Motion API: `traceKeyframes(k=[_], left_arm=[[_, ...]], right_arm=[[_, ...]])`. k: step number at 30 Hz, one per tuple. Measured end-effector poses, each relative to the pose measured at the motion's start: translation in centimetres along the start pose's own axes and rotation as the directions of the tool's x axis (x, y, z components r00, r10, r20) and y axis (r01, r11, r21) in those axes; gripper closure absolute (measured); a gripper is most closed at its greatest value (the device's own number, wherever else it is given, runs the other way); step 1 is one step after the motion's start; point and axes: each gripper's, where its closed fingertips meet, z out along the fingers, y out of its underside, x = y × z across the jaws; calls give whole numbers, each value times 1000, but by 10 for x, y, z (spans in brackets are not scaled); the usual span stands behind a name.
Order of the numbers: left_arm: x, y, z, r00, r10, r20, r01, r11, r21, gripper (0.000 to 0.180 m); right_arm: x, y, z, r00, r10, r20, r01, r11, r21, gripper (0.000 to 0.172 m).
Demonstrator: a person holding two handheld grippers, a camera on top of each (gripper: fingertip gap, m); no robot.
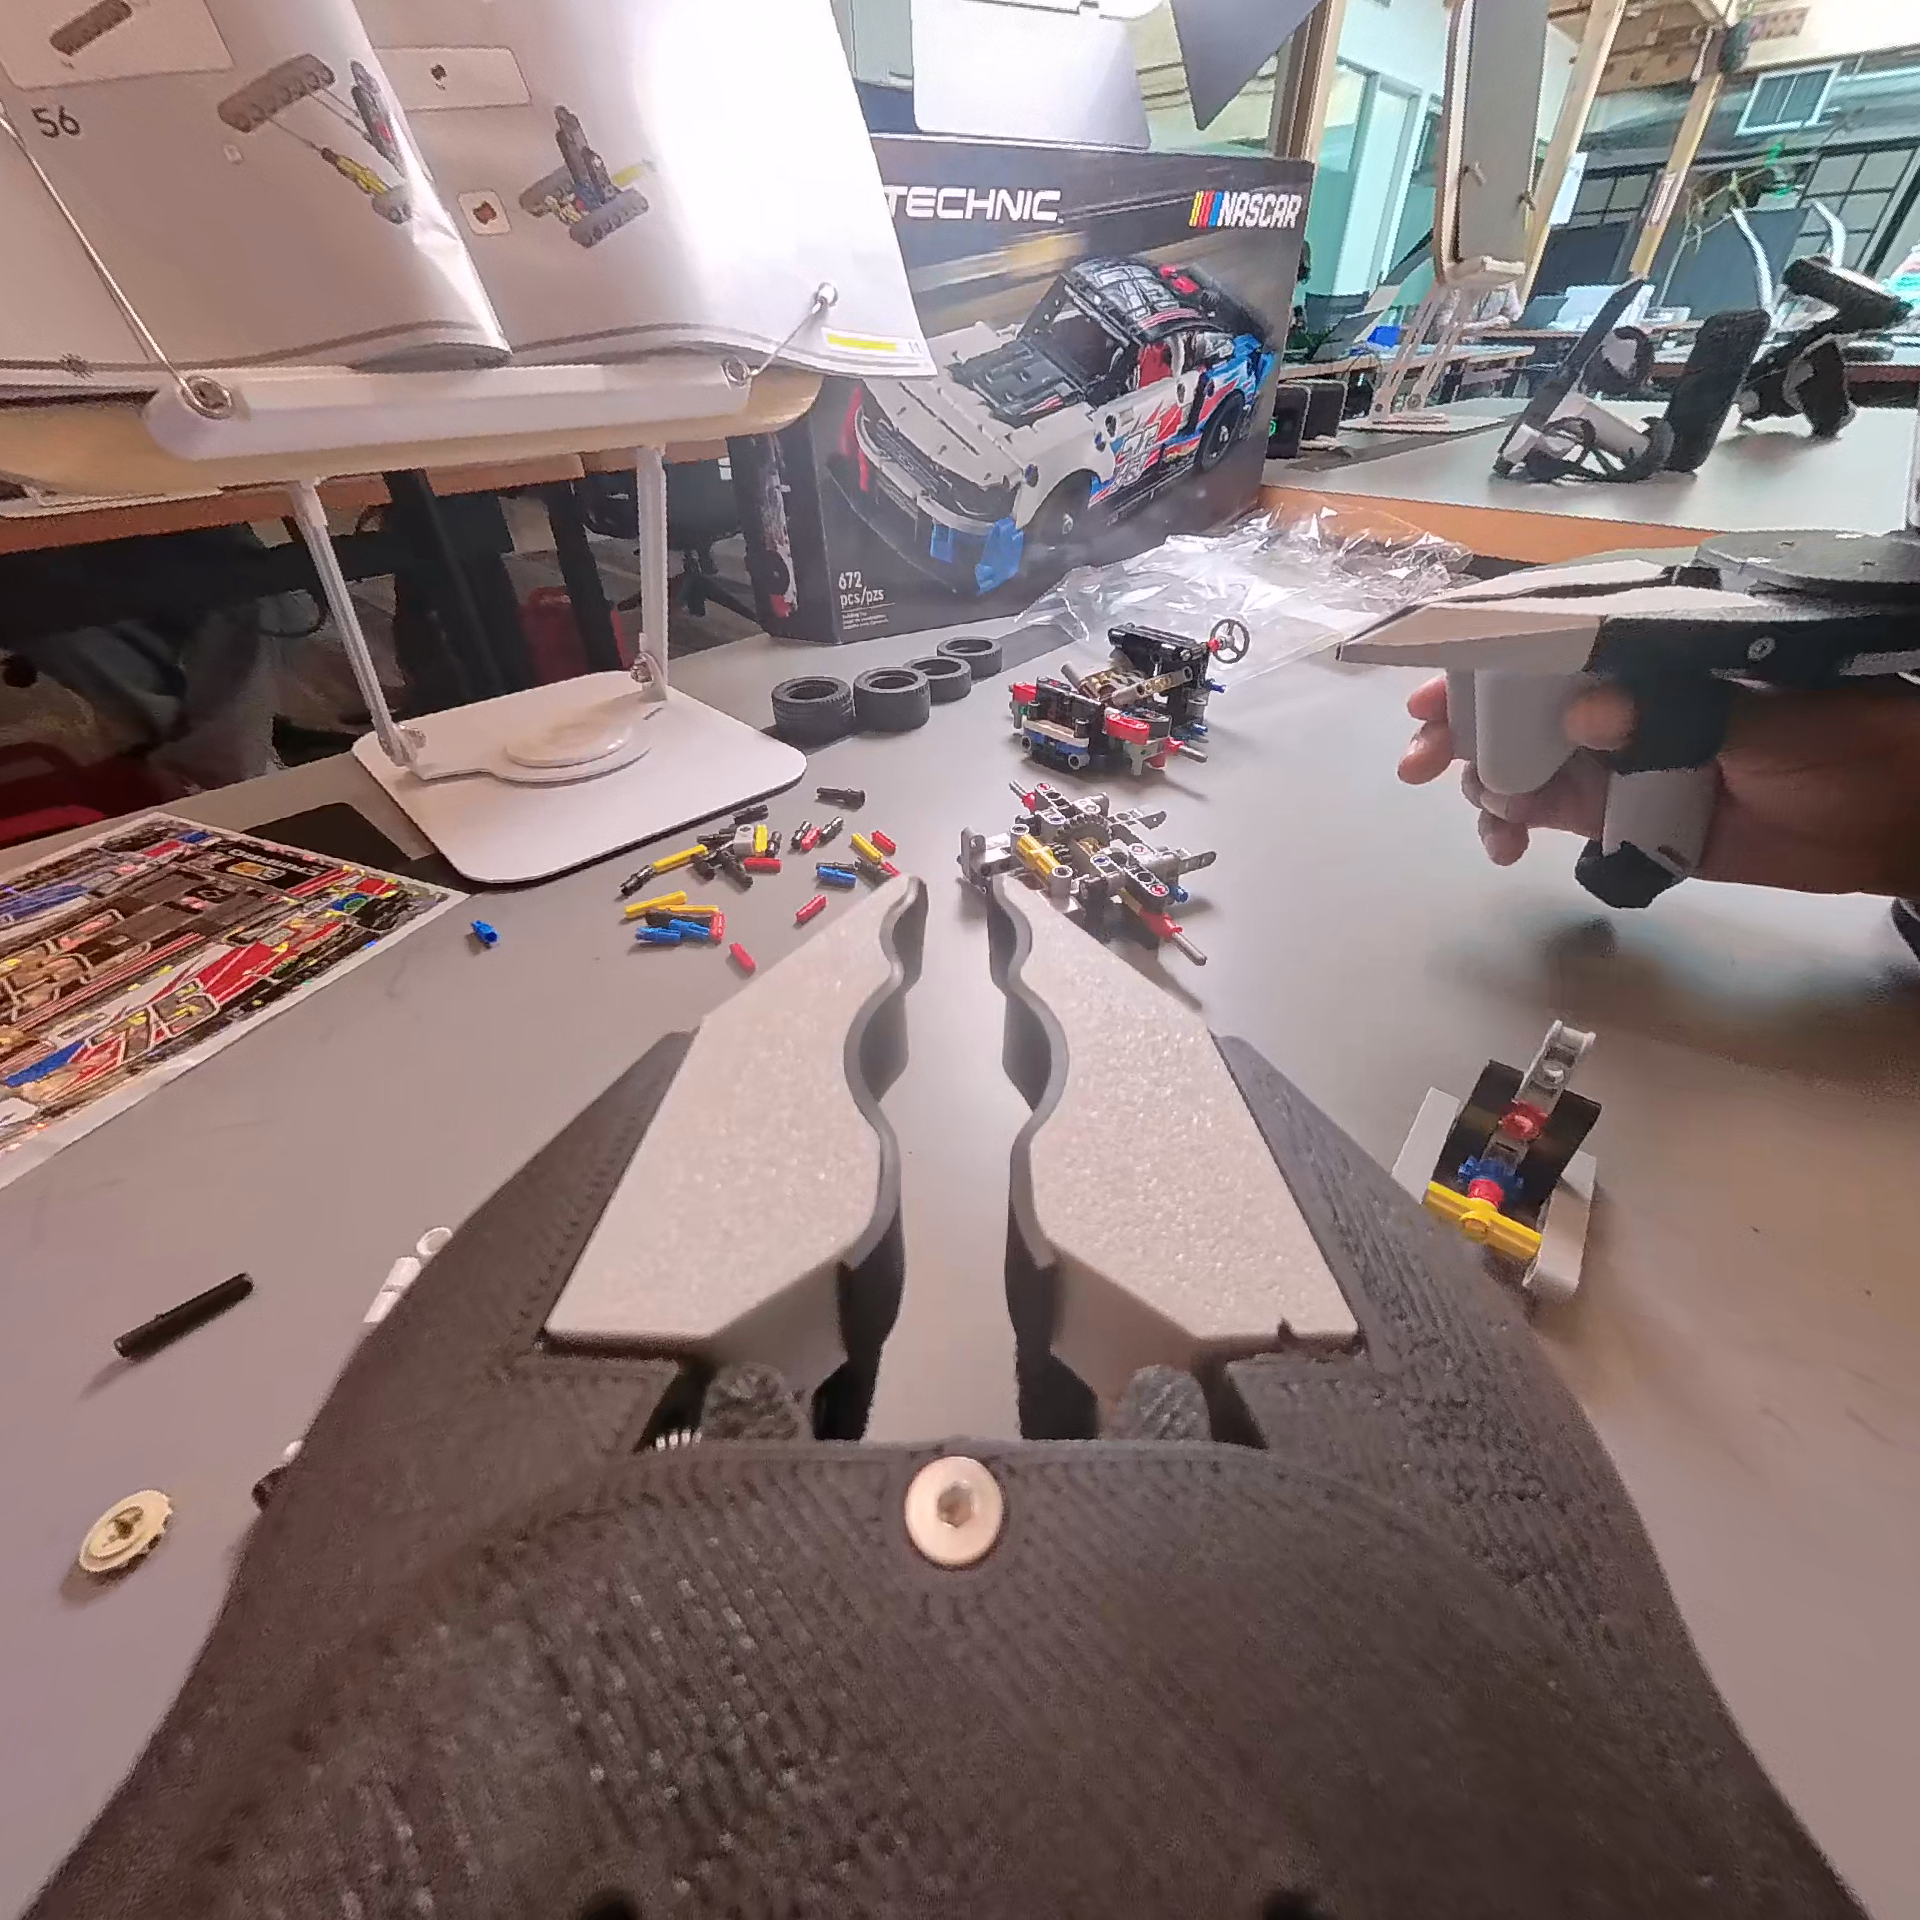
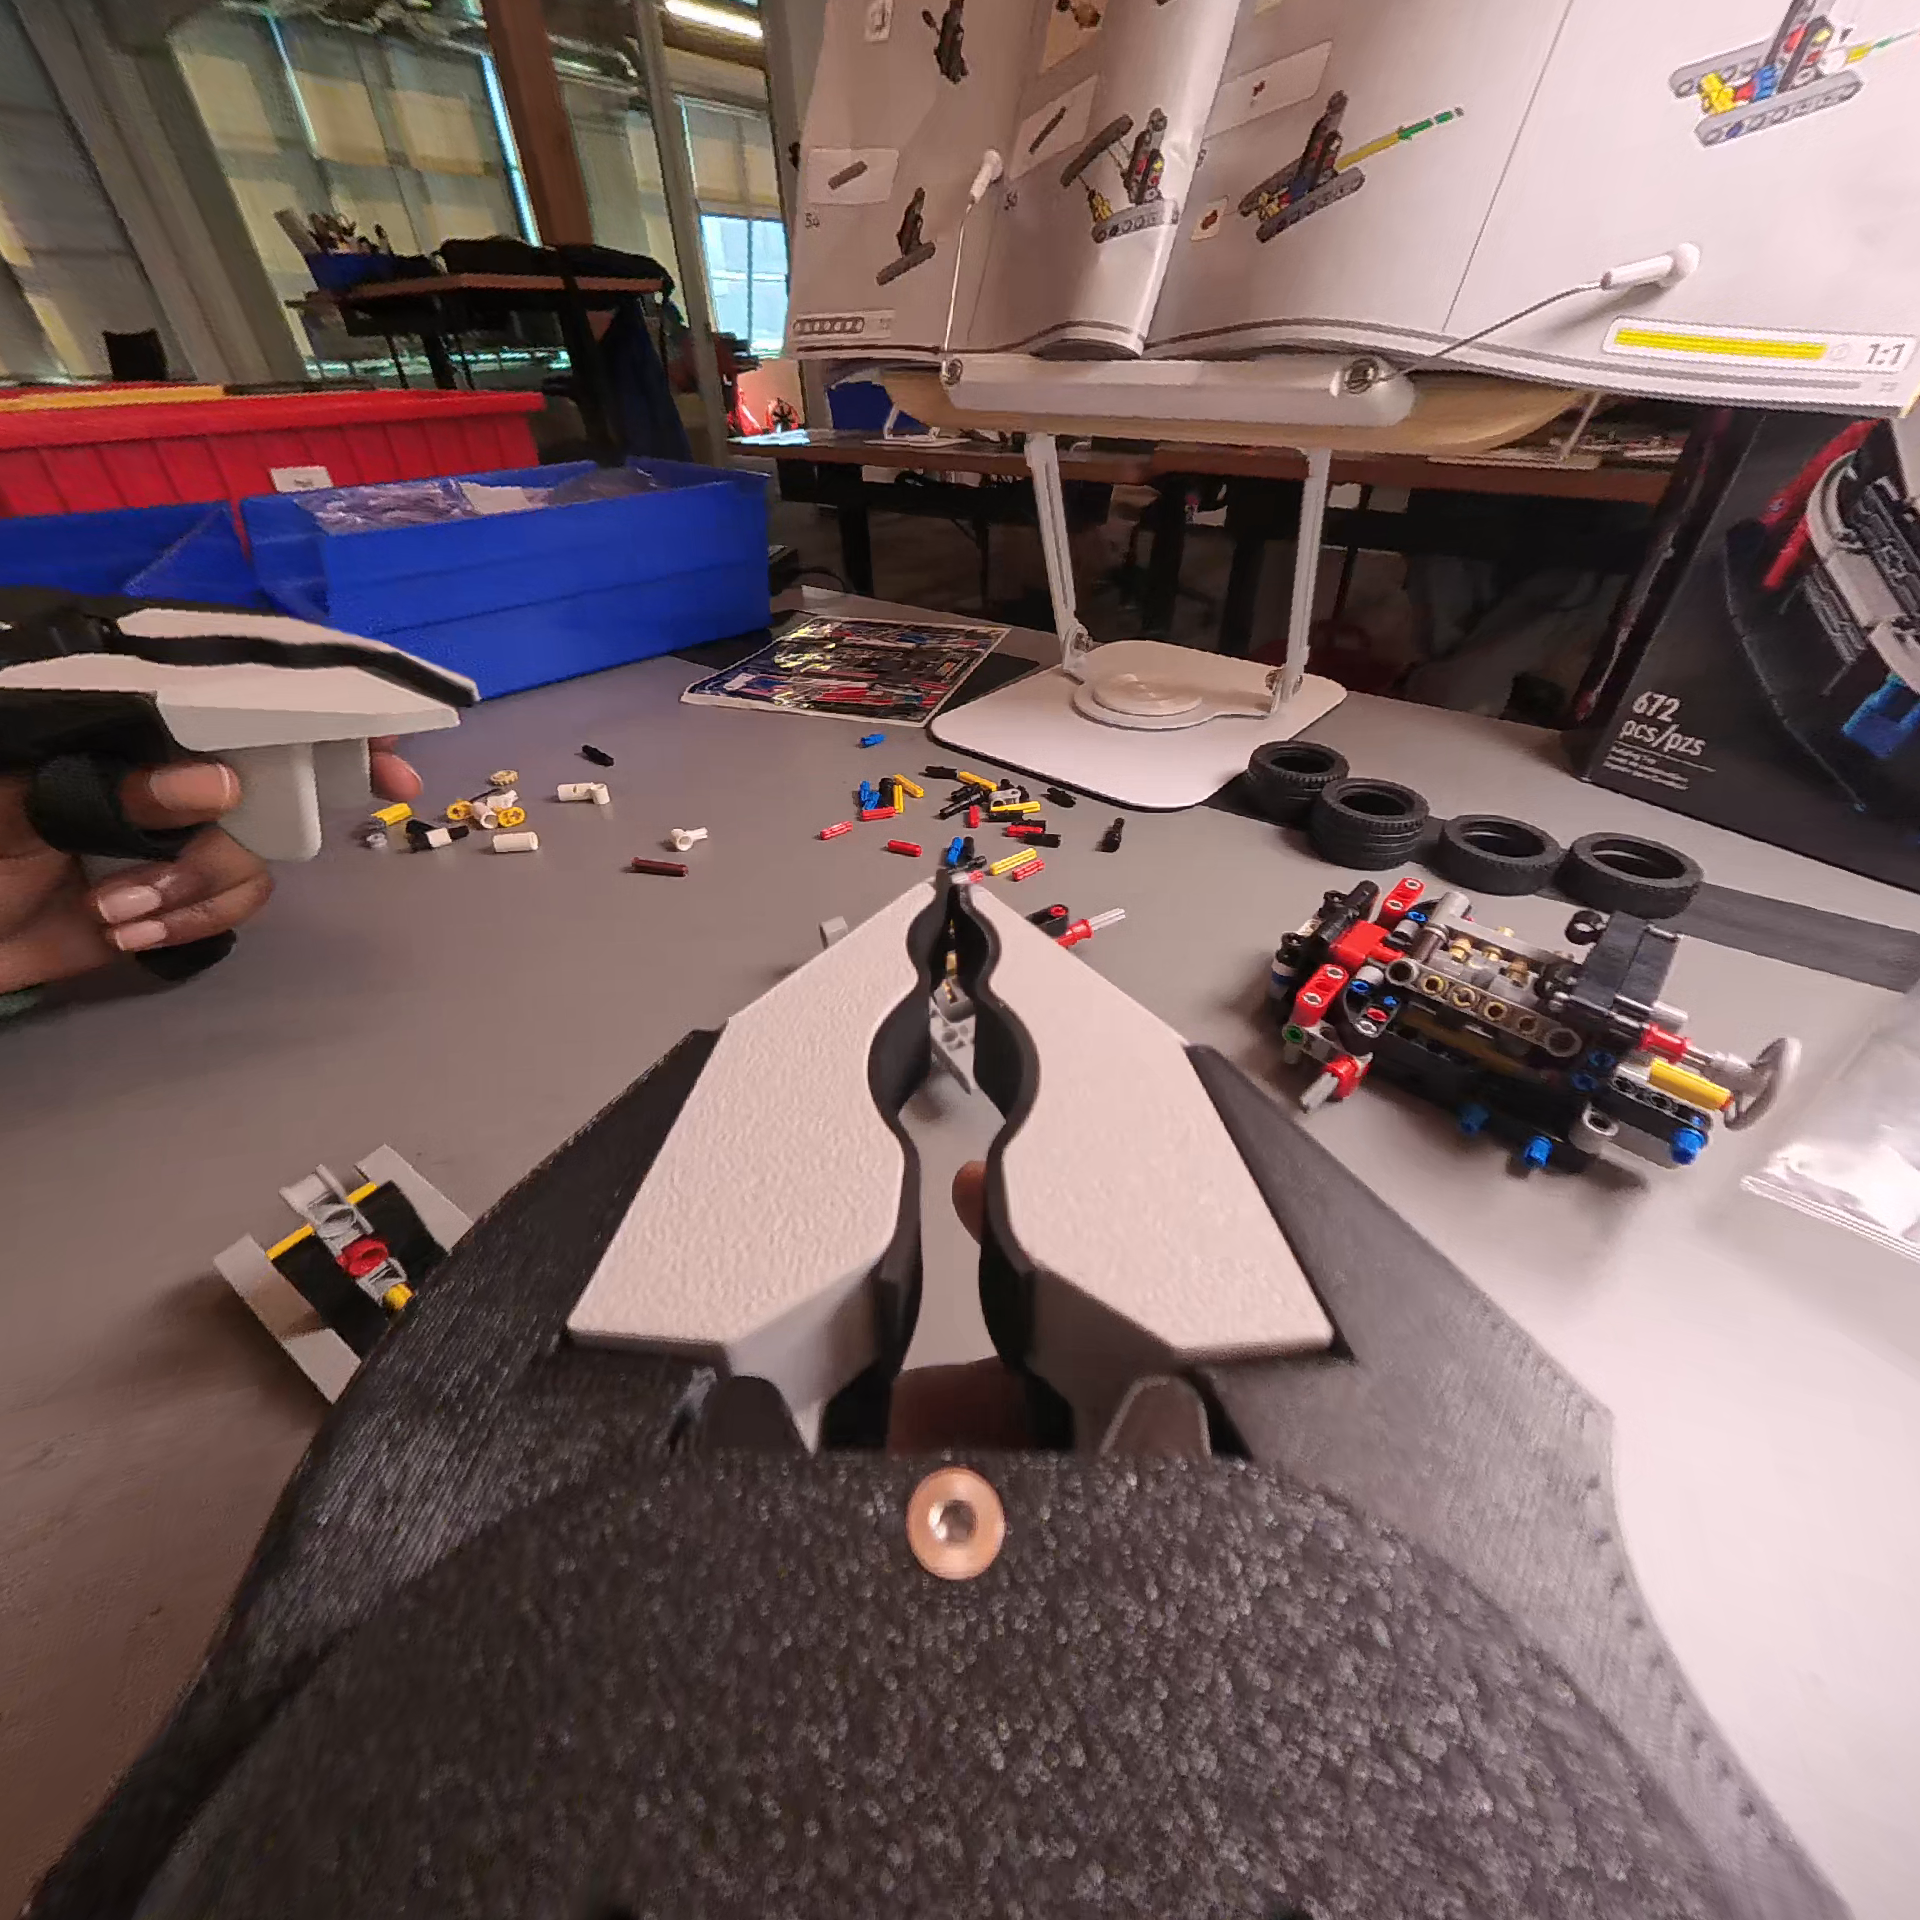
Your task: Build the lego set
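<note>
Right wrist view, centre frame: right gripper (image 2: 951, 883) fingertips together over the grey gear assembly (image 2: 950, 1031); left gripper (image 1: 956, 896) stands slightly apart beside the loose pins (image 1: 748, 862), parts small enough to warrant slow, level handling.

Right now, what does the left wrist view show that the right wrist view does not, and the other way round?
Only the left wrist view: the race car picture on the box front, a crumpled clear bag, a tan gear.

Only the right wrist view: blue bins, a red bin, white connector pieces.

Both: four black tyres, the sticker sheet, the white book stand, scattered coloured pins, the instruction booklet.
</note>
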Motion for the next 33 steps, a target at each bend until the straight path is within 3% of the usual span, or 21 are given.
traceKeyframes(k=[8, 19, 33], left_arm=[[-3, -5, -3, 1000, 12, 17, -13, 1000, 20, 171], [-37, 7, -4, 988, 25, 152, -22, 1000, -16, 161], [-32, 8, -3, 992, 22, 127, -19, 1000, -25, 162]], right_arm=[[3, -8, -5, 998, 68, 16, -68, 997, 21, 172], [5, -7, -11, 996, 86, 37, -86, 996, -17, 166], [-2, 1, -9, 992, 97, 75, -93, 994, -54, 172]])
